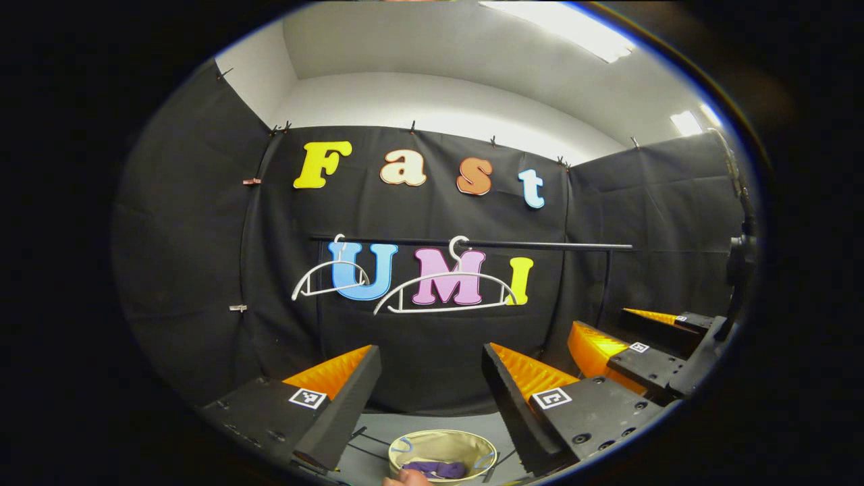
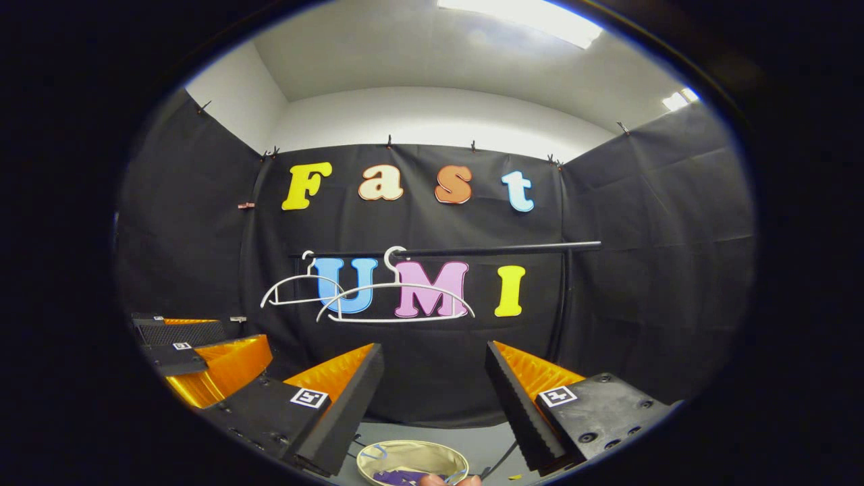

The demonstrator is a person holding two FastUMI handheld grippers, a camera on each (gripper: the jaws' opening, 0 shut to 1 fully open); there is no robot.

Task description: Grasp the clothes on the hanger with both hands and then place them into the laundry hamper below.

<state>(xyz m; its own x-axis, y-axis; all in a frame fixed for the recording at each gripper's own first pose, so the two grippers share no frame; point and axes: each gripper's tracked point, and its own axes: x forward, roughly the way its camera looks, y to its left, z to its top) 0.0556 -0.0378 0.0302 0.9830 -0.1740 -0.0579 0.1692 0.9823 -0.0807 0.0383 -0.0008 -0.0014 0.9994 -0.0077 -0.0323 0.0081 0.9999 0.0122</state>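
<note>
Purple clothes (image 1: pixel 435 468) inside round beige hamper (image 1: pixel 442 444).

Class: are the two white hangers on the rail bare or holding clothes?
Bare: both white plastic hangers hang empty; purple cloth lies in the beige hamper.

No readable words, numbers or brand marks on objects. Signs present: square black-and-white coded markers, pattern only, not legible as text.
- left gripper (image 1: pixel 430 347), left gripper view: one marker on each finger mount, left marker (image 1: pixel 308 397), right marker (image 1: pixel 551 397).
- right gripper (image 2: pixel 432 347), right gripper view: same pair, left marker (image 2: pixel 309 397), right marker (image 2: pixel 557 395).
- right gripper farther off in left gripper view: small marker (image 1: pixel 638 347); second one behind it too small to make out.
</note>
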